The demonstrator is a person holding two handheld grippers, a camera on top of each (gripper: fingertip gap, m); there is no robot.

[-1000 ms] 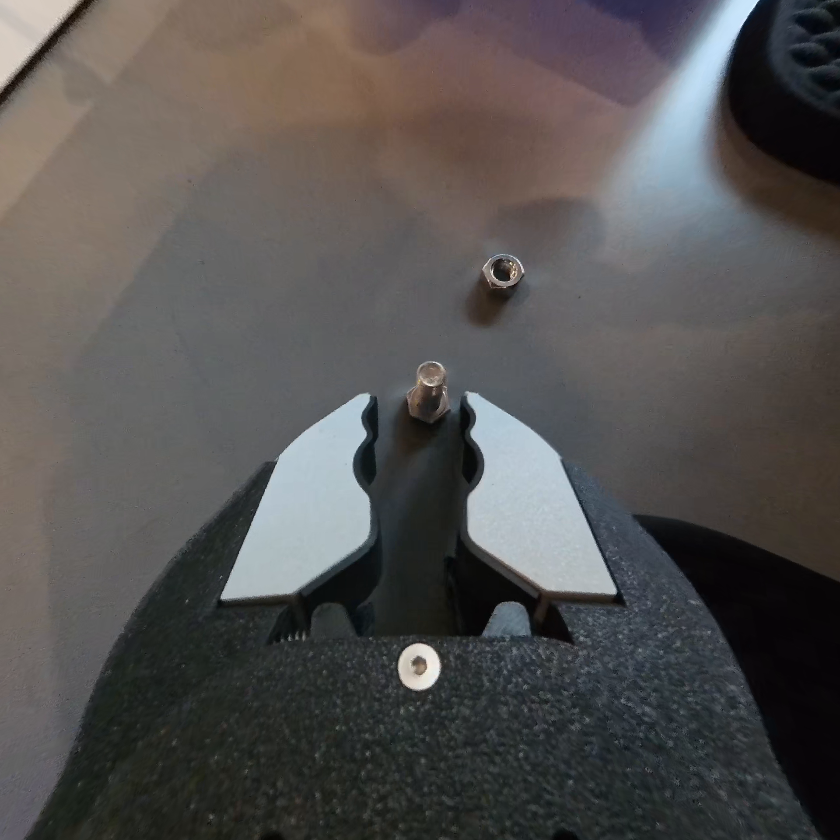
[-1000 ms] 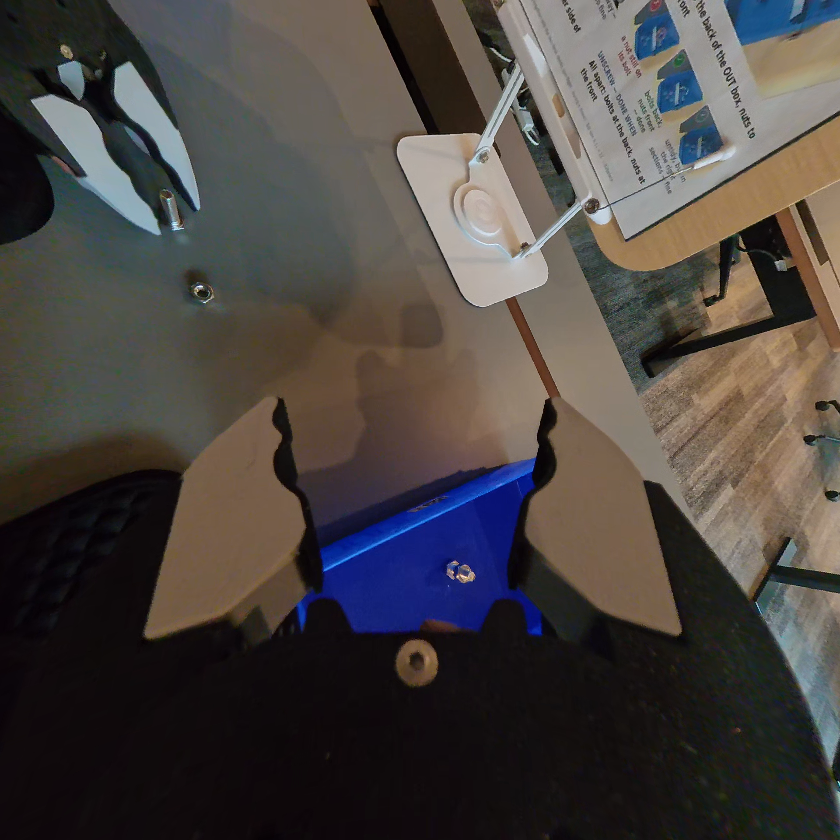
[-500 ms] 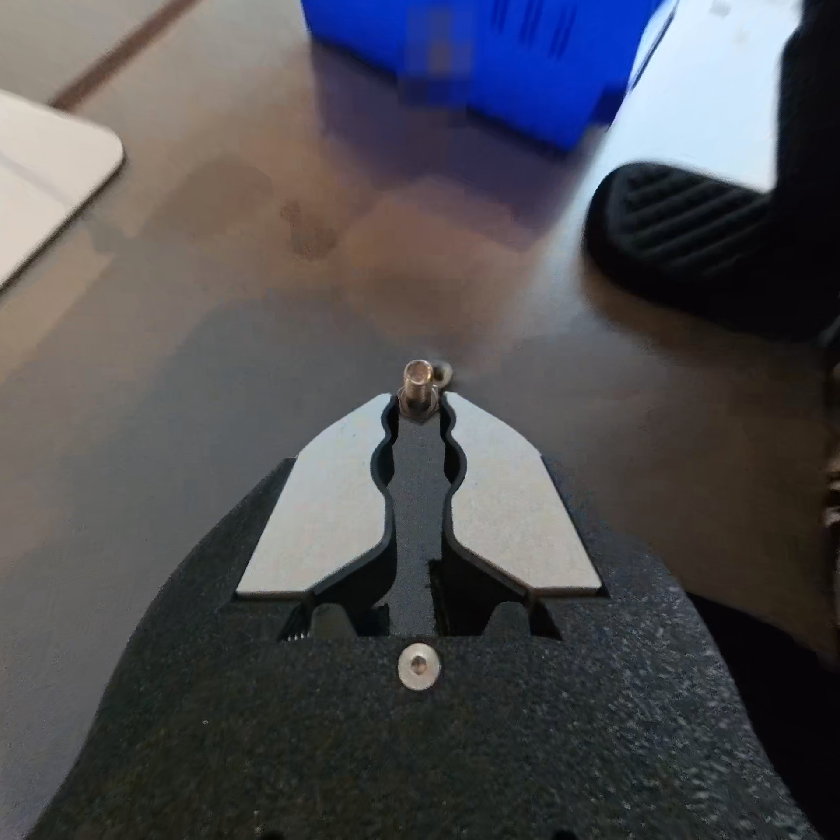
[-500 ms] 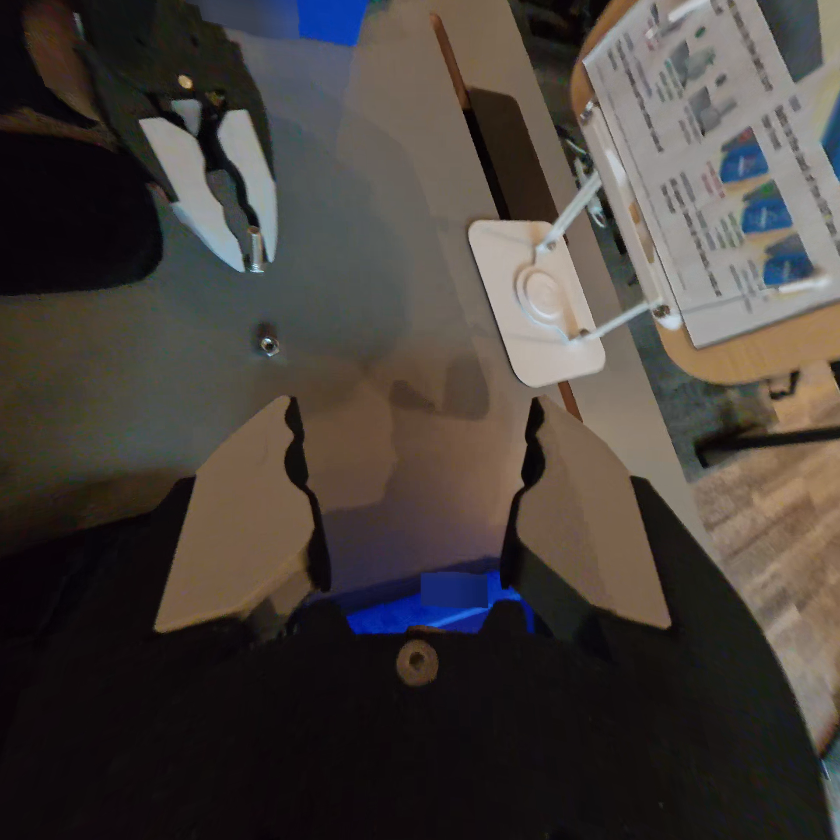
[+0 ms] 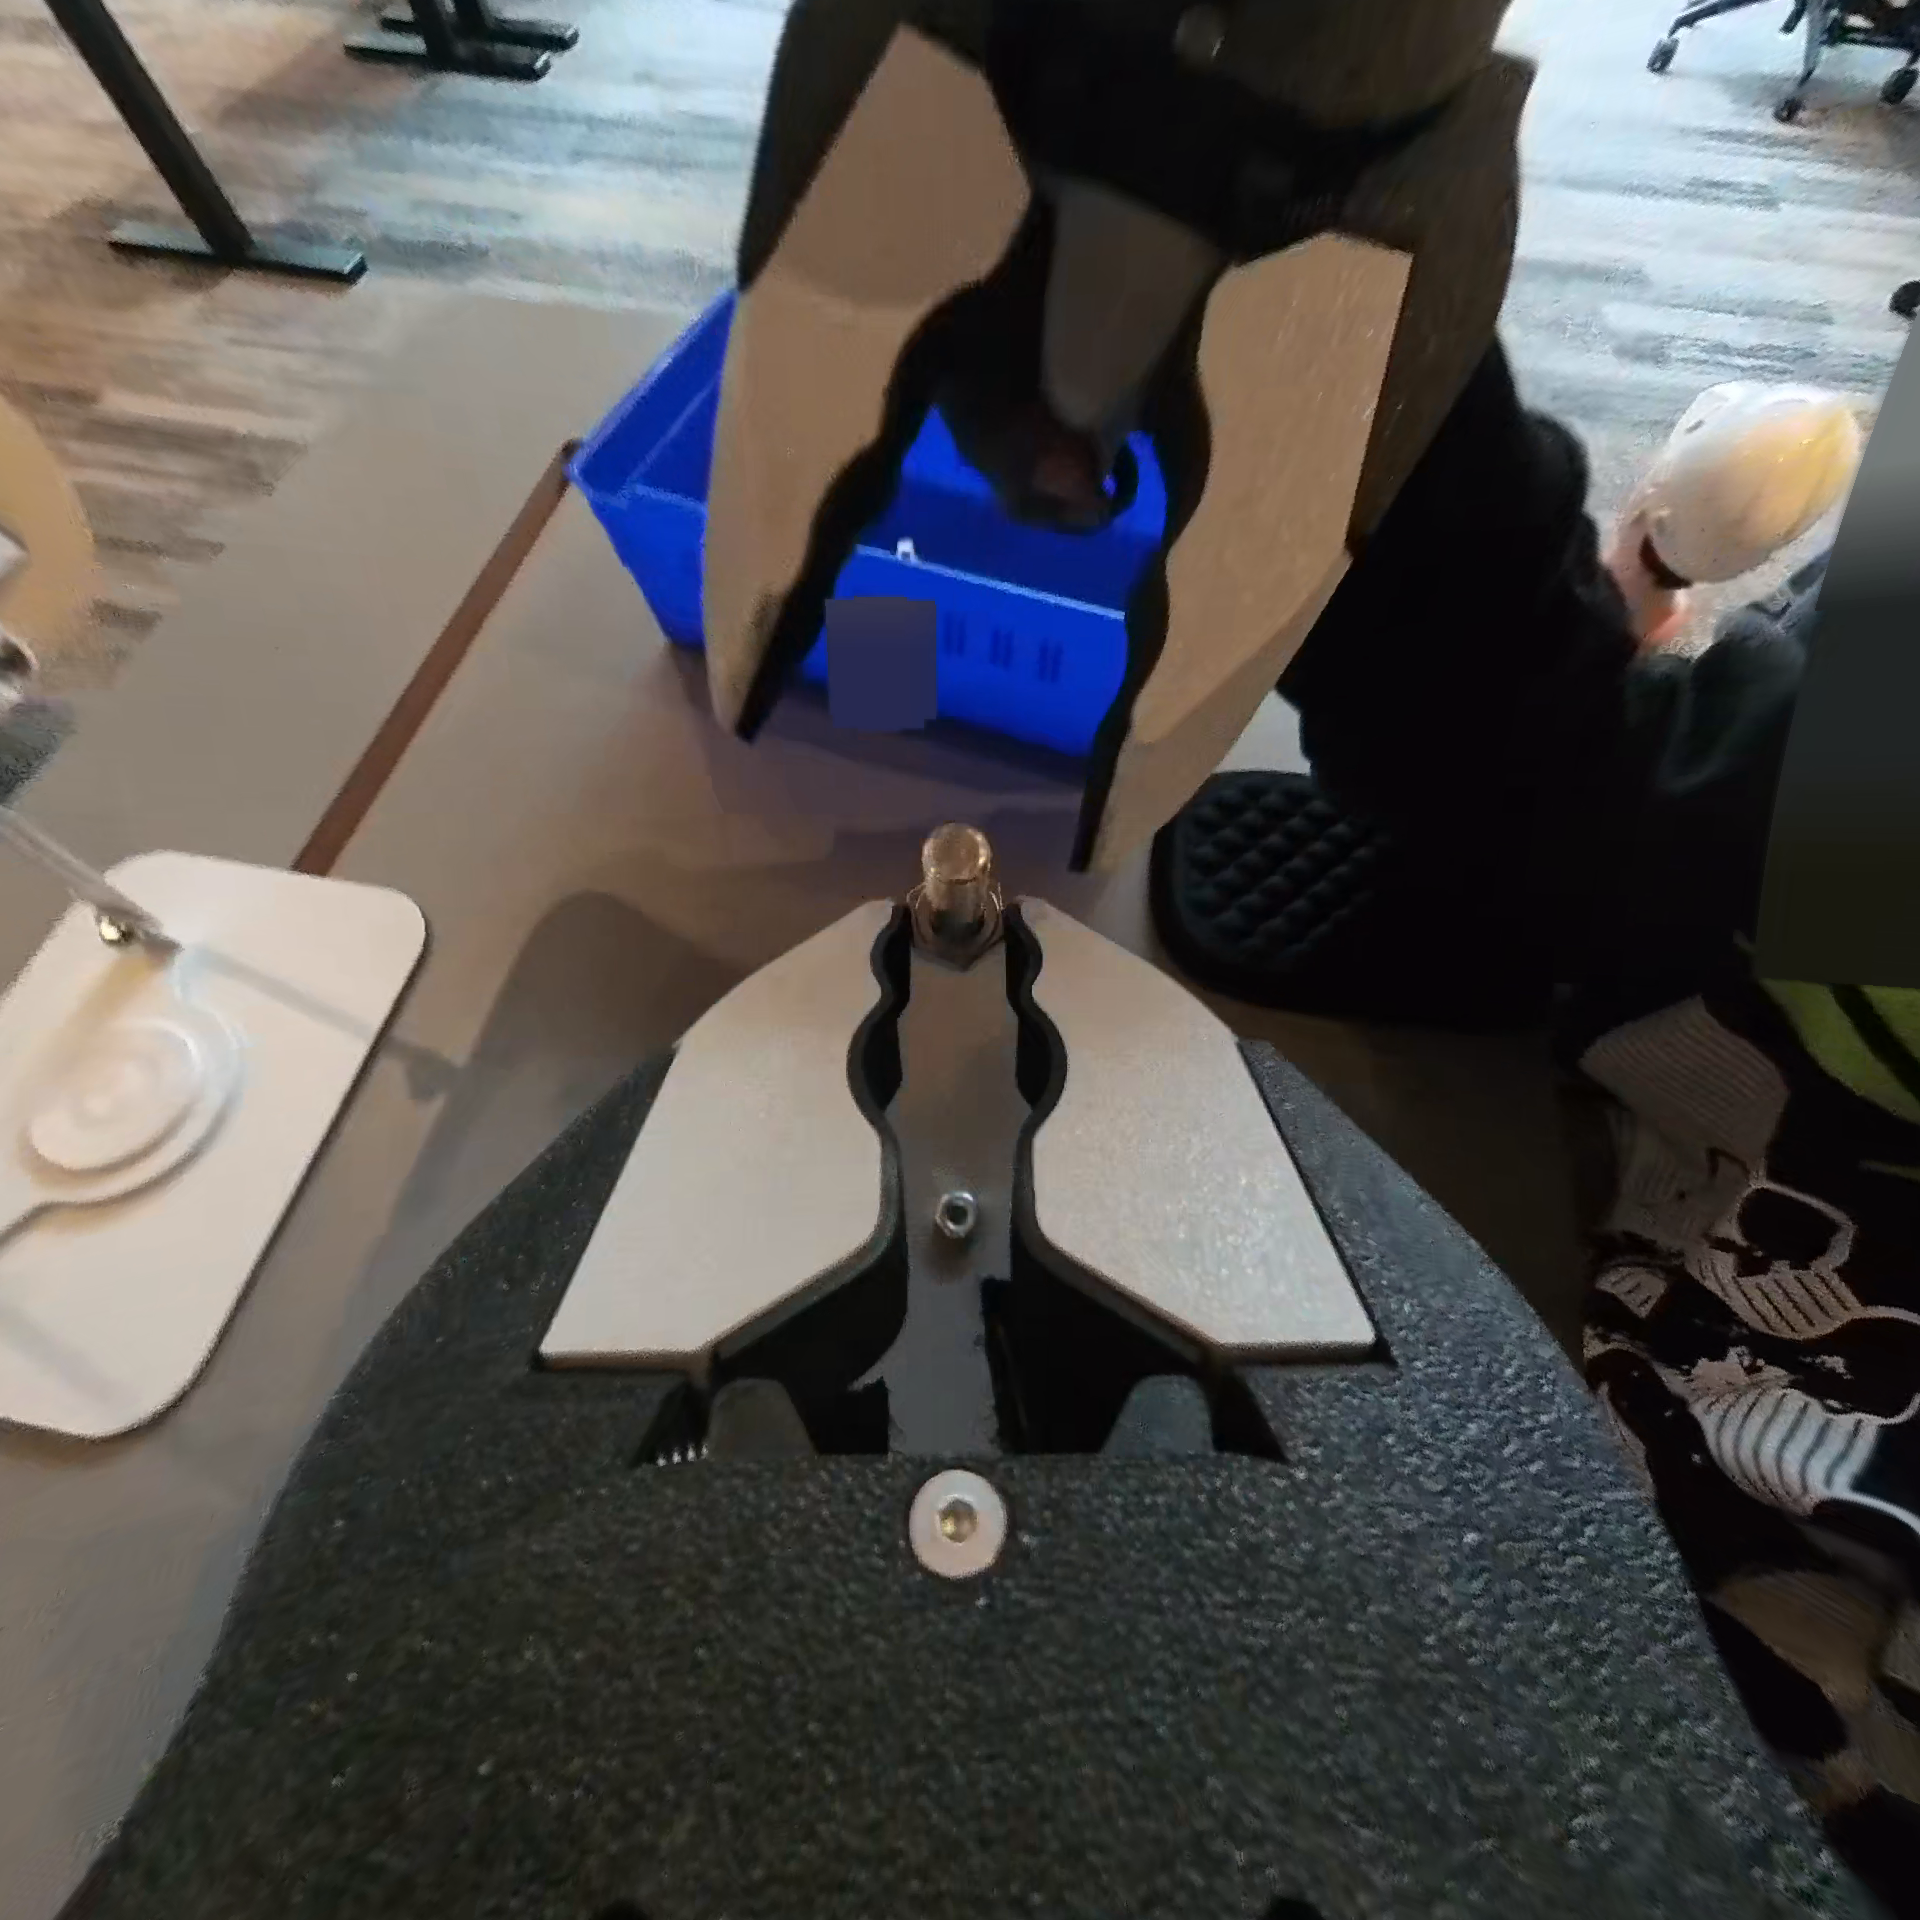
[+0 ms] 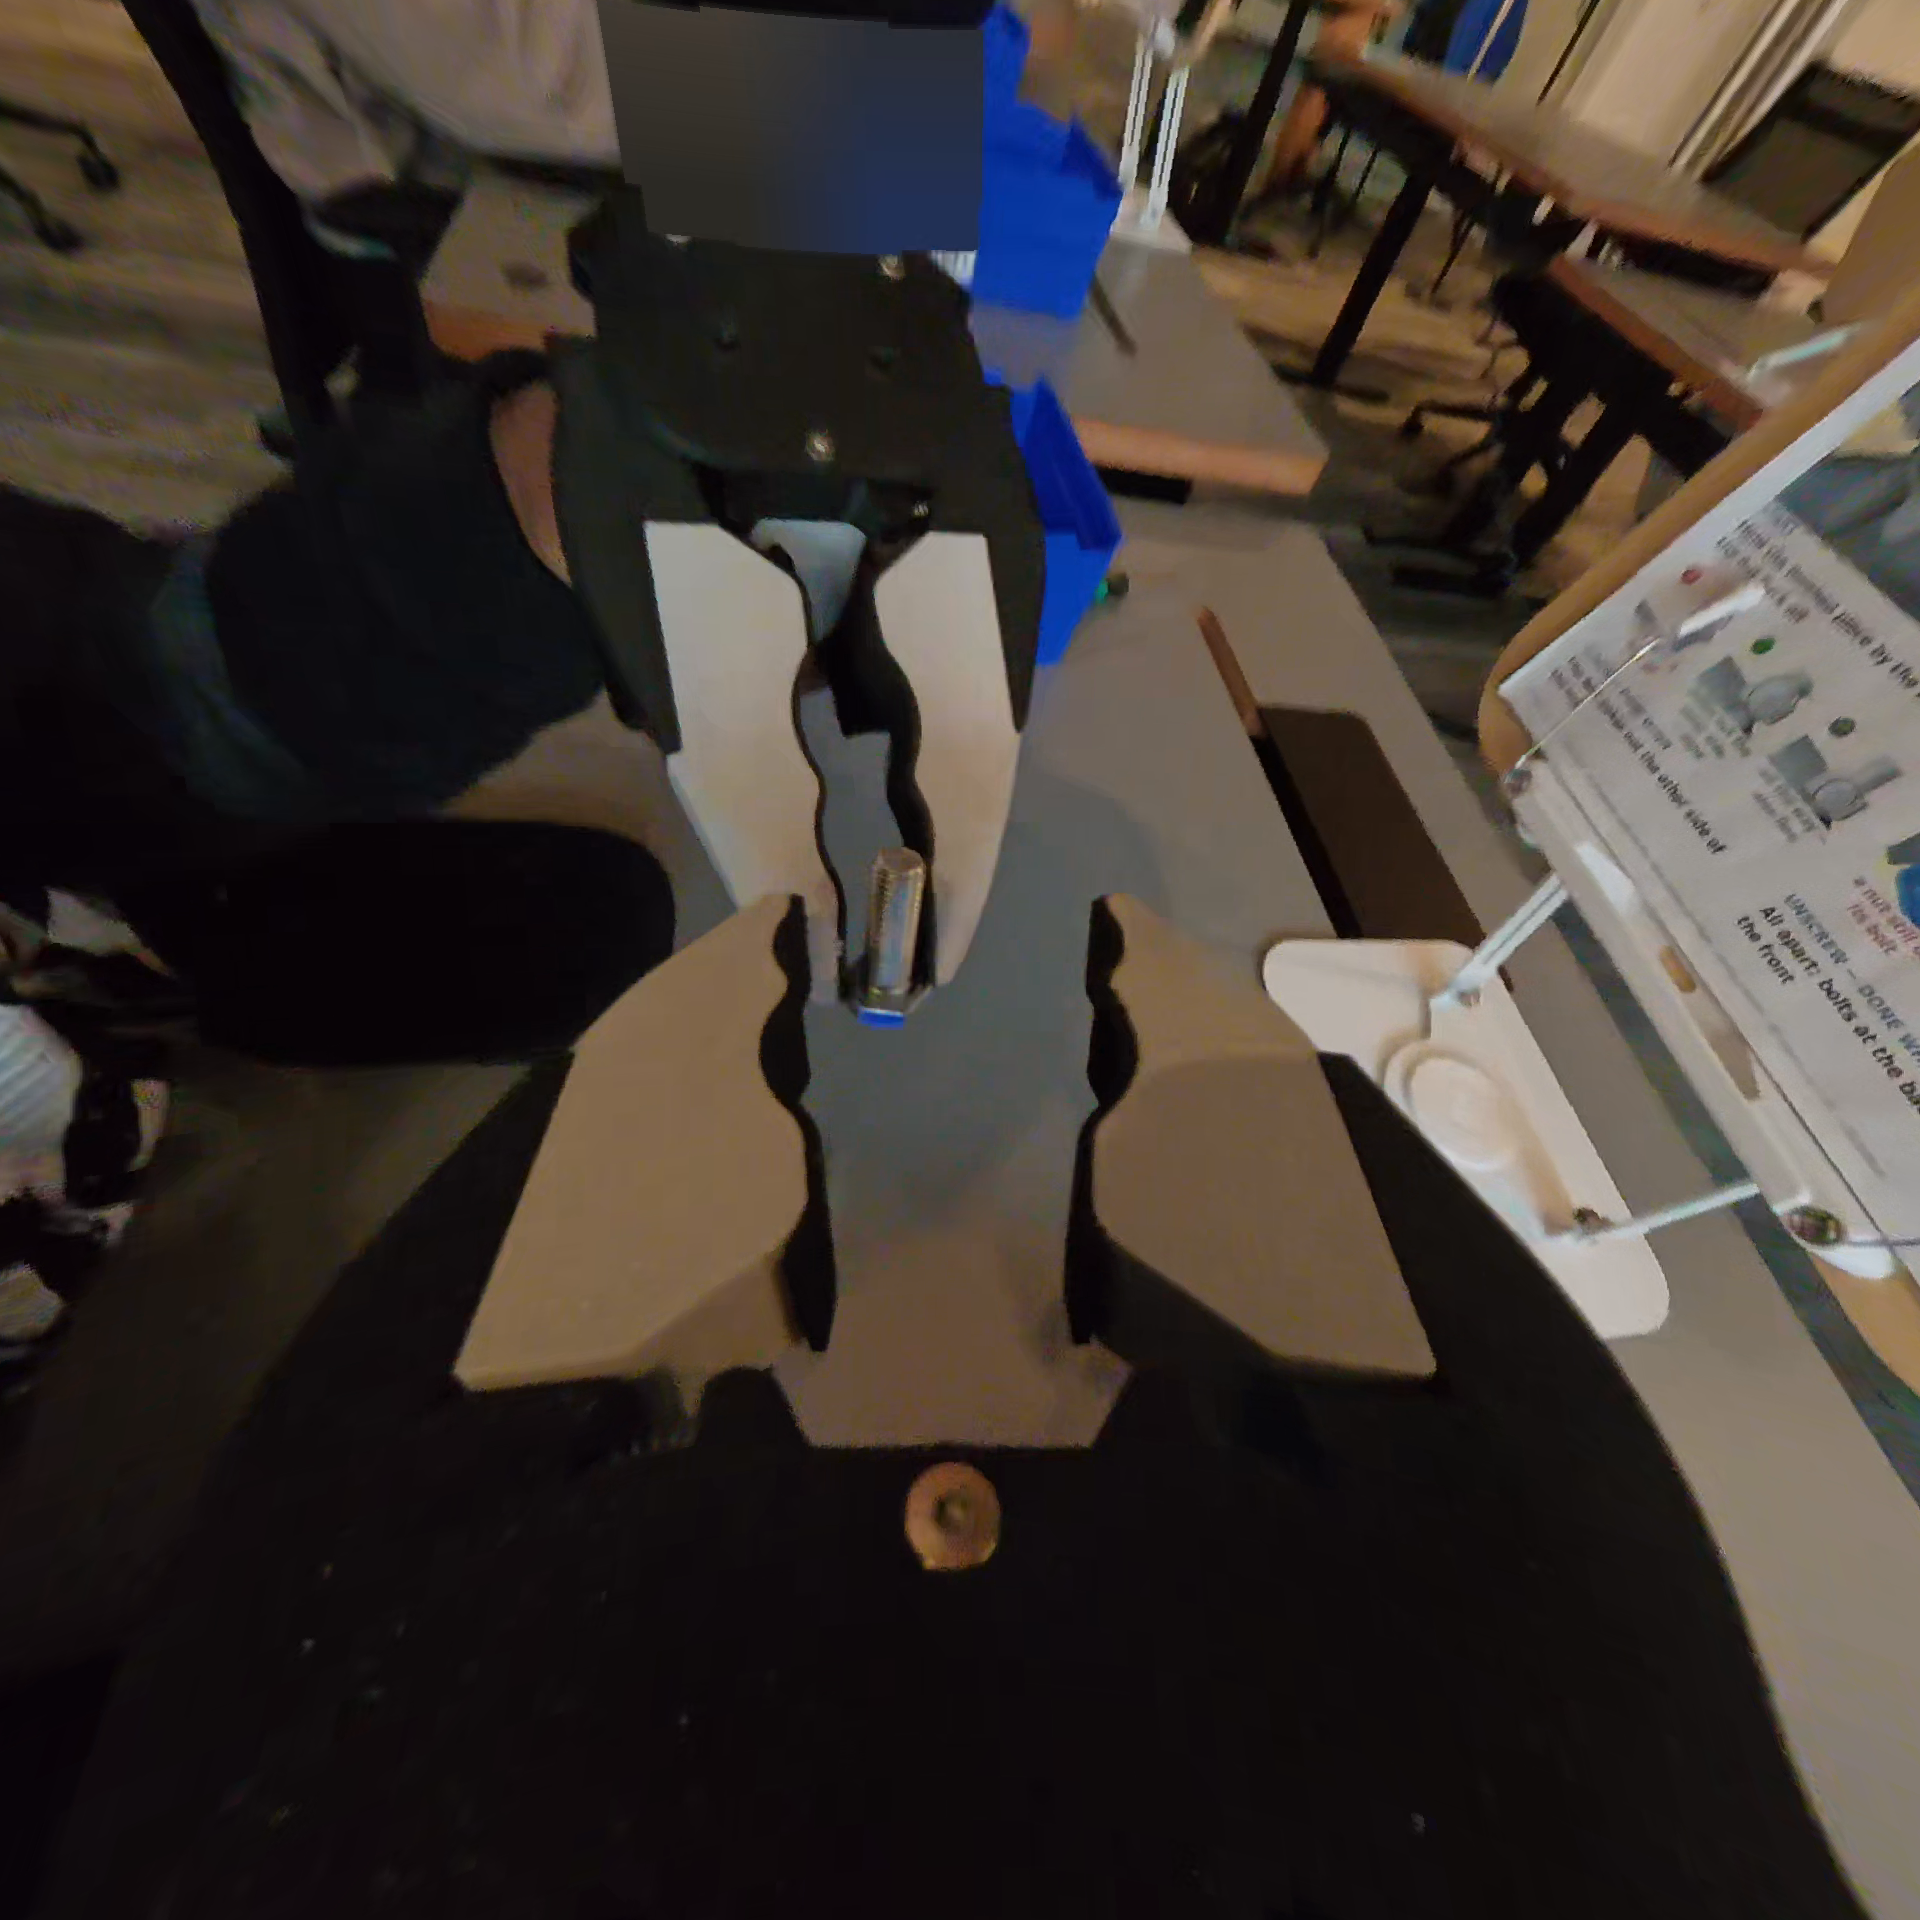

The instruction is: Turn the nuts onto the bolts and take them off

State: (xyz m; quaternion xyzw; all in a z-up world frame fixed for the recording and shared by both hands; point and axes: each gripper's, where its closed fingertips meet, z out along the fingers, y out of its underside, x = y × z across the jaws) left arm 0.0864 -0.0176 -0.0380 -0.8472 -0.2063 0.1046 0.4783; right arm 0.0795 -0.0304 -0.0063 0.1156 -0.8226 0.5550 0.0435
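Between my left fingertips sits the bolt (image 5: pixel 957 896), its hex head pinched in my nearly closed left gripper (image 5: pixel 957 925) and its threaded shank standing free, I judge so a nut can be spun onto it. On the grey table (image 5: pixel 540 862) below, the loose nut (image 5: pixel 954 1212) shows through the gap between my left fingers. My right gripper (image 6: pixel 945 966) faces the bolt with jaws spread wide and holding nothing, near but not touching it. Farther out stand a blue bin (image 5: pixel 997 623), a white stand base (image 5: pixel 156 1122) and a black pad (image 5: pixel 1278 883). Nothing blocks the nut except my own left gripper hanging over it.
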